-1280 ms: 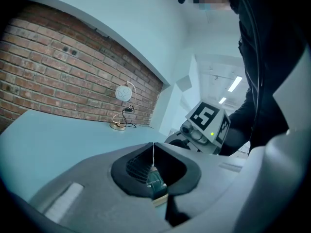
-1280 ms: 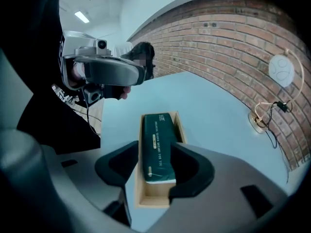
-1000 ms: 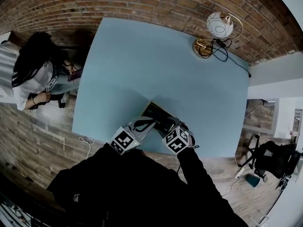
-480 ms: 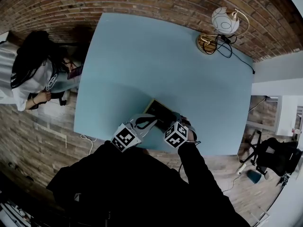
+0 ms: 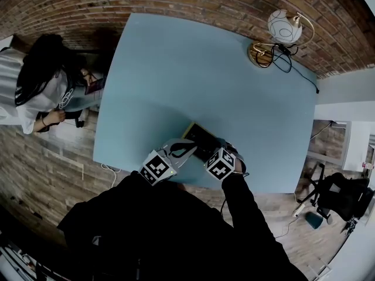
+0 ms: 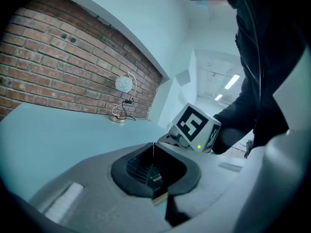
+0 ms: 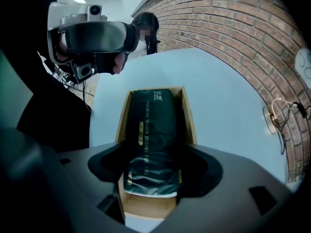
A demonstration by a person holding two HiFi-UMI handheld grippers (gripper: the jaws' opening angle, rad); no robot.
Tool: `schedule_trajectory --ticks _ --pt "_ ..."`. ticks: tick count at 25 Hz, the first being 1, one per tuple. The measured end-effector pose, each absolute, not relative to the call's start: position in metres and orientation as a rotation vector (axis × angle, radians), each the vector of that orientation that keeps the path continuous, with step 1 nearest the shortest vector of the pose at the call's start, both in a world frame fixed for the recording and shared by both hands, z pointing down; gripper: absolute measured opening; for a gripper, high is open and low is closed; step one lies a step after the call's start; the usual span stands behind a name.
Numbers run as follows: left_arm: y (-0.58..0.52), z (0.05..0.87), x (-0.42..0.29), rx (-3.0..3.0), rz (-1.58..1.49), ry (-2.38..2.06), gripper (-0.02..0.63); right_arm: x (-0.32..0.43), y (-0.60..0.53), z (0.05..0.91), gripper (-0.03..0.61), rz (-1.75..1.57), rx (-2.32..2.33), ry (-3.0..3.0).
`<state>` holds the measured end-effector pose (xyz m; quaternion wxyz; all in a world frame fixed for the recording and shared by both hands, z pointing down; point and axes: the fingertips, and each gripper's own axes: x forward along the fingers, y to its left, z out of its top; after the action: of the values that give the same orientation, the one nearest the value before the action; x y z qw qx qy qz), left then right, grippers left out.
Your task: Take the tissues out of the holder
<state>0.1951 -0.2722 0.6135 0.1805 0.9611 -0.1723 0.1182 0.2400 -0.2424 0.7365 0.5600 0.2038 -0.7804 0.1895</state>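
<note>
Right gripper (image 7: 154, 154), now lower at frame centre, has just opened its jaws astride the tissue pack (image 7: 150, 125), ready to squeeze; left gripper (image 6: 153, 149) pinches the wooden holder (image 7: 189, 118) corner.

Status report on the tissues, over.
Right tool just opened, astride tissue pack, not gripping. Left tool shut at end of holder. Tissues not out yet. Nothing in the way.

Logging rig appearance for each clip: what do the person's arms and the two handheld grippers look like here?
Both sleeves are black. The left gripper and right gripper have grey bodies with black pads, each carrying a white cube with black square markers; the right one's shows a small green light.
</note>
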Motion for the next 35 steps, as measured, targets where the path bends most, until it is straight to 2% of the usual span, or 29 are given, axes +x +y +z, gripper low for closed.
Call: schedule_trajectory --ticks 18,35 --pt "-0.273 0.613 0.195 2.701 0.353 -0.540 0.009 0.240 -0.244 0.735 0.279 0.460 0.487 -1.844" --pt "-0.266 0.599 0.194 2.723 0.338 -0.586 0.009 0.243 -0.241 0.713 0.276 0.465 0.486 -1.853"
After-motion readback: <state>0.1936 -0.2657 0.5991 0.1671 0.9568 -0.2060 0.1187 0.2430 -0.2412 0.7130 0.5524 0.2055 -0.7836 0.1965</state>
